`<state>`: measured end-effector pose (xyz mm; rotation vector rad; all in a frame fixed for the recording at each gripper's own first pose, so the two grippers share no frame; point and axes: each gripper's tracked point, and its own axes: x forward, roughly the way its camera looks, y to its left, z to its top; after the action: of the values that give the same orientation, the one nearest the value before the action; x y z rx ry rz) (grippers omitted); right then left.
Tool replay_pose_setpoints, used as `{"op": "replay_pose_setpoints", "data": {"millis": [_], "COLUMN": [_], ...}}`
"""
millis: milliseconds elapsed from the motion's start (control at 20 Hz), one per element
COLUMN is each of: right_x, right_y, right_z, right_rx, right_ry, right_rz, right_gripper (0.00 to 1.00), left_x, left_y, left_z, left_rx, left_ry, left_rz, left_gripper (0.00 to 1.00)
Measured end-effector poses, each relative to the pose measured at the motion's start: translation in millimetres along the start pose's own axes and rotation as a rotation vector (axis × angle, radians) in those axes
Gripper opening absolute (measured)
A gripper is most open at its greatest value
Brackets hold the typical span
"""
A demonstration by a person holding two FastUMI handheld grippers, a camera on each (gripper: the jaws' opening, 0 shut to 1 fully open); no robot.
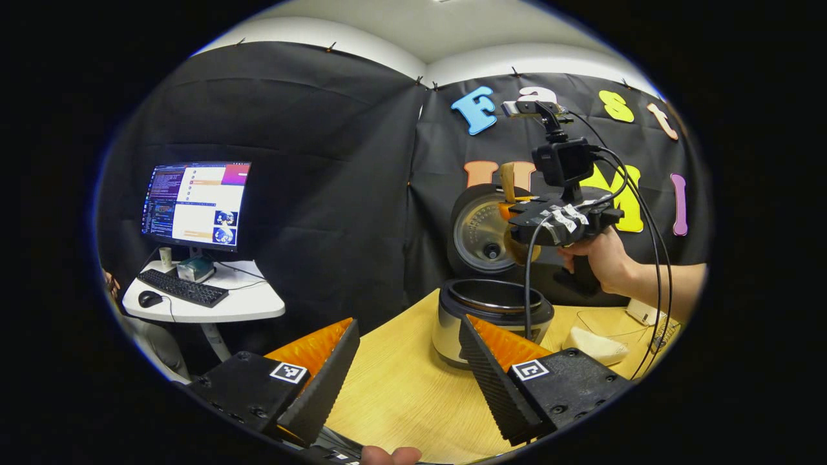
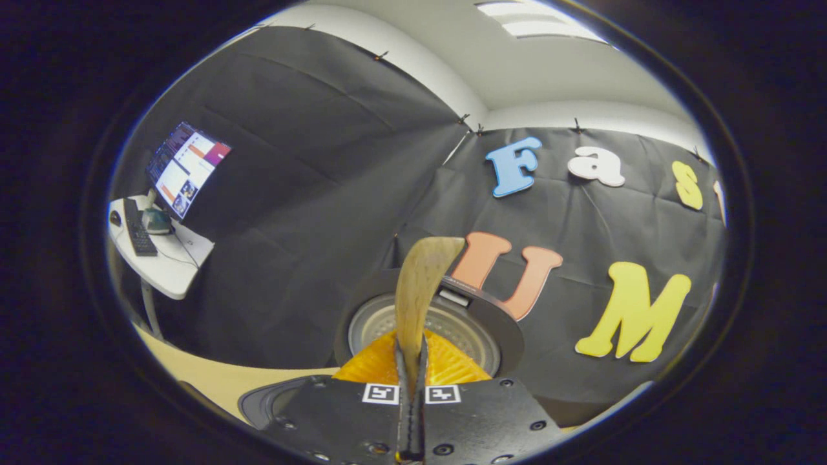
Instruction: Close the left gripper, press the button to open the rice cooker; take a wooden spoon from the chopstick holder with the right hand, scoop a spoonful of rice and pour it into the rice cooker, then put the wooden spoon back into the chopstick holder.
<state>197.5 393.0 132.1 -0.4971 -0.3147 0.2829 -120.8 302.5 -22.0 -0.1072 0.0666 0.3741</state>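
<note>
The rice cooker [image 1: 494, 316] stands open on the wooden table [image 1: 400, 394], its lid [image 1: 478, 232] raised against the wall. My left gripper [image 1: 408, 323] is open at the table's near-left side, with nothing between its fingers, short of the cooker. A hand holds my right gripper [image 1: 517, 216] above the open pot, shut on the wooden spoon [image 1: 509, 182], which stands roughly upright. In the right gripper view the wooden spoon [image 2: 423, 284] rises from the shut right gripper [image 2: 411, 365] in front of the cooker's lid [image 2: 465, 329].
A clear container with a white heap [image 1: 594, 345] sits on the table right of the cooker. Cables [image 1: 656, 258] hang from the right gripper. At the left, a white desk [image 1: 213, 303] carries a monitor [image 1: 194, 203], keyboard and mouse.
</note>
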Motion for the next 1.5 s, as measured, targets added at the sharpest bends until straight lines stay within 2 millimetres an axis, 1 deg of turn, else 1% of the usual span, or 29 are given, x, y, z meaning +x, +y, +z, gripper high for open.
{"op": "replay_pose_setpoints", "data": {"millis": [150, 300, 400, 450, 600, 650, 700, 750, 800, 850, 900, 1000, 1050, 1100, 1150, 1200, 1250, 1350, 1450, 1500], "right_x": [-3, -9, -19, -25, -44, -53, -64, -74, -85, -96, -109, -135, -150, -170, -187, -204, -228, -265, -300, -316], "right_y": [-5, -20, -34, -42, -76, -89, -103, -116, -128, -141, -155, -185, -204, -223, -241, -259, -273, -309, -347, -364], "right_z": [-1, -4, -6, -7, -9, -12, -14, -16, -19, -20, -23, -29, -33, -38, -43, -49, -54, -67, -88, -100], "right_rx": [0.086, 0.145, 0.232, 0.287, 0.447, 0.502, 0.555, 0.605, 0.655, 0.697, 0.733, 0.798, 0.816, 0.82, 0.817, 0.813, 0.808, 0.806, 0.8, 0.798], "right_ry": [0.006, 0.006, 0.014, 0.016, 0.02, 0.024, 0.028, 0.034, 0.038, 0.039, 0.037, 0.027, 0.02, 0.008, -0.001, -0.001, 0.005, 0.005, 0.01, 0.015], "right_rz": [0.014, 0.003, 0.006, 0.001, -0.018, -0.022, -0.028, -0.031, -0.033, -0.035, -0.045, -0.073, -0.097, -0.125, -0.157, -0.186, -0.214, -0.283, -0.368, -0.412], "right_gripper": [0.0, 0.0, 0.0, 0.0, 0.0, 0.02, 0.0, 0.0, 0.0, 0.02, 0.0, 0.0, 0.0, 0.0, 0.0, 0.0, 0.0, 0.0, 0.02, 0.0], "left_x": [-1, -5, -6, -8, -14, -15, -16, -16, -16, -17, -18, -17, -17, -17, -16, -15, -12, -13, -13, -13], "left_y": [1, 0, -6, -12, -32, -37, -43, -51, -59, -70, -81, -105, -116, -127, -143, -159, -174, -204, -227, -236], "left_z": [3, 7, 11, 13, 22, 24, 26, 29, 31, 34, 36, 37, 37, 36, 36, 36, 35, 34, 31, 30], "left_rx": [0.004, -0.007, -0.011, -0.01, -0.003, 0.003, 0.01, 0.019, 0.024, 0.025, 0.023, 0.027, 0.032, 0.033, 0.029, 0.02, 0.009, 0.0, 0.009, 0.013], "left_ry": [-0.009, -0.01, -0.014, -0.016, -0.022, -0.025, -0.028, -0.03, -0.034, -0.038, -0.042, -0.045, -0.048, -0.05, -0.05, -0.05, -0.052, -0.05, -0.044, -0.043], "left_rz": [0.009, 0.016, 0.009, 0.004, -0.018, -0.024, -0.031, -0.041, -0.051, -0.067, -0.088, -0.13, -0.147, -0.166, -0.192, -0.222, -0.252, -0.309, -0.35, -0.367], "left_gripper": [0.99, 0.99, 0.99, 0.99, 0.99, 0.94, 0.99, 0.99, 0.99, 0.99, 0.99, 0.99, 0.99, 0.94, 0.99, 0.99, 0.99, 0.99, 0.99, 0.99]}}
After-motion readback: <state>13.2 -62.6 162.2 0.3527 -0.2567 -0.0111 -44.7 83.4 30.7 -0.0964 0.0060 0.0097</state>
